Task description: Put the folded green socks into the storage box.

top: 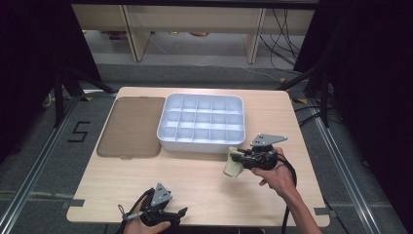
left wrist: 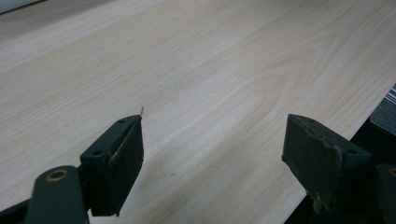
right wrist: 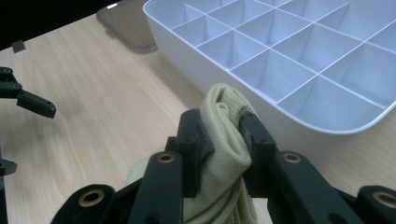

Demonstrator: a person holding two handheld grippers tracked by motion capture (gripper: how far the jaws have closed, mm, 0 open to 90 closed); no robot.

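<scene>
A rolled, pale yellow sock hangs just above the table in front of the white compartment tray. My right gripper is shut on it. In the right gripper view the two black jaws pinch the sock at its folded top, close to the tray's near wall. My left gripper rests low at the table's front edge, well to the left of the sock. It is open with nothing between its jaws, and bare wood shows under the left gripper.
A brown translucent lid lies flat to the left of the tray, its corner in the right gripper view. The tray's compartments hold nothing. The wooden table has free room between the two hands. Table edges are close to both hands.
</scene>
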